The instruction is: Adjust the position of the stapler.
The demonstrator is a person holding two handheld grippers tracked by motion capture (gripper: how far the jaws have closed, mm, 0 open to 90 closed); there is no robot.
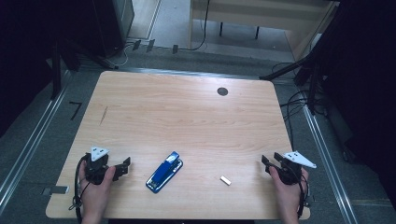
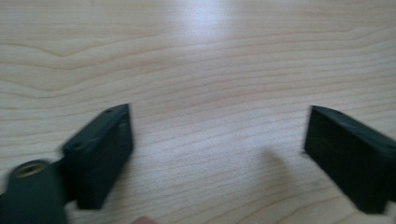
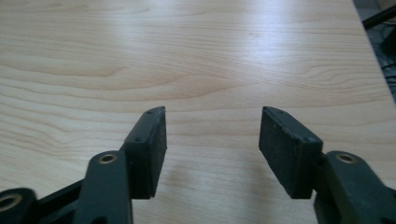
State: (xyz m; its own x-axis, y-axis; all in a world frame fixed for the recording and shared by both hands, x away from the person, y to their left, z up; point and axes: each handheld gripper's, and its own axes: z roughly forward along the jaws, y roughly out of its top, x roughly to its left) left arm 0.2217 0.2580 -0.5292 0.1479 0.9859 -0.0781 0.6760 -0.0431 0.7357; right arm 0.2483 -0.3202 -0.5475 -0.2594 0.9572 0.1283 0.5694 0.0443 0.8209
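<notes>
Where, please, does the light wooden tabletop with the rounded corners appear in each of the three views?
High view: the light wooden tabletop fills the middle; a blue stapler and a small white block lie near its front edge.
Left gripper view: its grain spreads behind the open left hand-held gripper.
Right gripper view: likewise behind the open right hand-held gripper, its edge at upper right.
Shared landmark: the wood grain.

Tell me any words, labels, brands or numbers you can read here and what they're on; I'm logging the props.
None can be read.
Blue stapler: no marking legible, too small and blurred.
Small white piece on the table: plain, nothing legible.
Floor mark left of the table: shaped like "7", uncertain.
</notes>
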